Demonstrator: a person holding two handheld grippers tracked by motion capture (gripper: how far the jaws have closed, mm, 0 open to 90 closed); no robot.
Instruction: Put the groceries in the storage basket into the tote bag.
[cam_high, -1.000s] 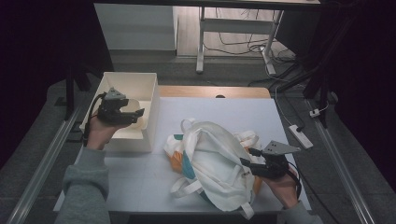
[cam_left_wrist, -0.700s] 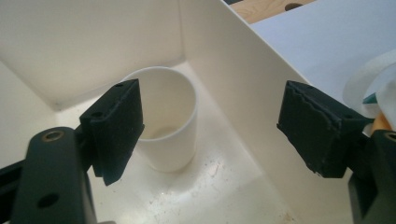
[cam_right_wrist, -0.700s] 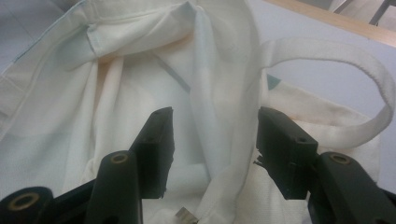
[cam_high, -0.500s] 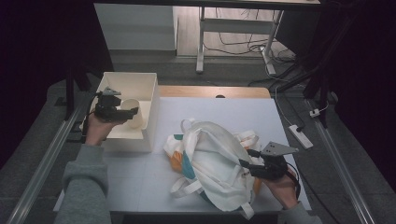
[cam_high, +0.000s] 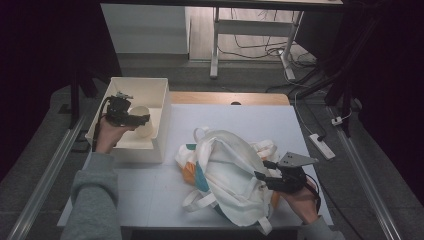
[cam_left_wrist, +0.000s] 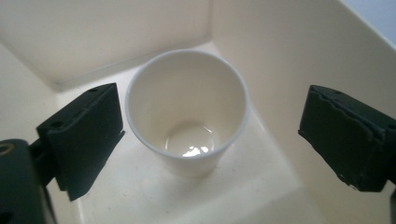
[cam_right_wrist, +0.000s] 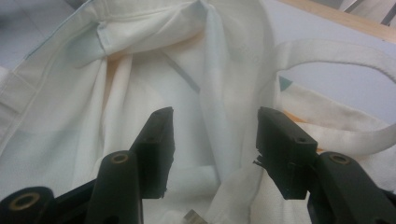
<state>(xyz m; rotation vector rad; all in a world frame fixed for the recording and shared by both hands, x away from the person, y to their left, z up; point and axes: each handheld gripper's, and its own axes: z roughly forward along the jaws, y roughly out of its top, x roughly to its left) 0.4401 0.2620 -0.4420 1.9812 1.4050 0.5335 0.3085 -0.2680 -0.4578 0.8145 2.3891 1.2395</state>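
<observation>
Left hand-held gripper (cam_left_wrist: 210, 140) has just been opening; jaws stand wide, clear of the cup (cam_left_wrist: 187, 109), which sits upright in the box (cam_high: 155, 90) corner. Right hand-held gripper (cam_right_wrist: 212, 154) half-open in the bag (cam_high: 225, 170) folds on the desk (cam_high: 150, 200). Risk: withdrawing left jaw clips rim, tipping cup.

Place: a lab or recording workspace, dim around the edges.
Surface (cam_high: 240, 120): white sheet over a wooden top, flanked by metal rails (cam_high: 47, 175).
Floor: grey carpet with a power strip (cam_high: 321, 146) and loose cables (cam_high: 260, 47).
Background: metal-legged desk (cam_high: 216, 45).
</observation>
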